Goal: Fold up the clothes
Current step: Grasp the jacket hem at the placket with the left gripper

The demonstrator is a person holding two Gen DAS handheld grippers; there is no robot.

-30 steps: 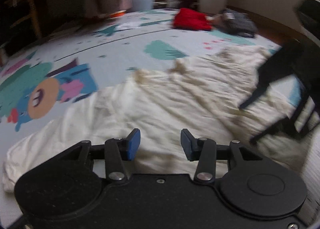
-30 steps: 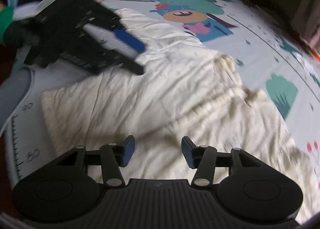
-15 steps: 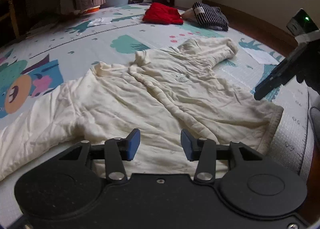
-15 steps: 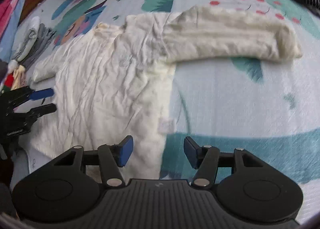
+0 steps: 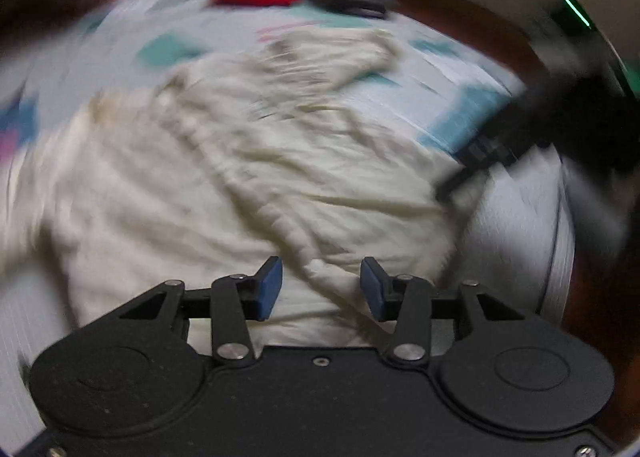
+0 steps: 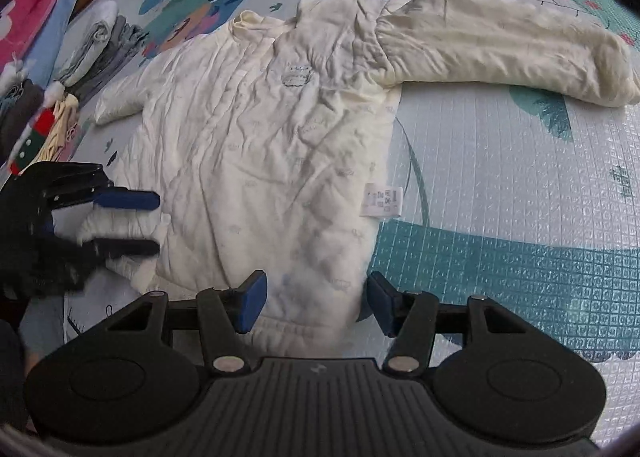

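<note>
Both my grippers are down over the cream jacket (image 6: 272, 137), which lies spread flat on the play mat (image 6: 520, 185) straight ahead of me, front up, collar at the far end. My right gripper (image 6: 316, 303) hangs over the near hem, jaws spread with cloth showing between the blue pads but nothing pinched. Off to its left, my left gripper (image 6: 154, 223) reaches in at the other hem corner, its two fingers straddling a bunched bit of fabric; I can't tell from here whether they touch it. Its own view is badly blurred, yet the left gripper (image 5: 320, 289) clearly stands spread, a raised crease of the jacket (image 5: 240, 185) running between the pads, unclamped.

One sleeve (image 6: 504, 45) stretches far out to the right beyond my right gripper; the other sleeve (image 6: 120, 101) pokes out short on the far left. A care label (image 6: 382, 199) sits at the right edge, just ahead of my right pads.

I'd call this the start of the fold: garment laid out, hands settling on the hem. Next, I reckon, both sets of jaws need to drop onto the hem corners, close firmly, and carry the edge evenly toward the collar.
</note>
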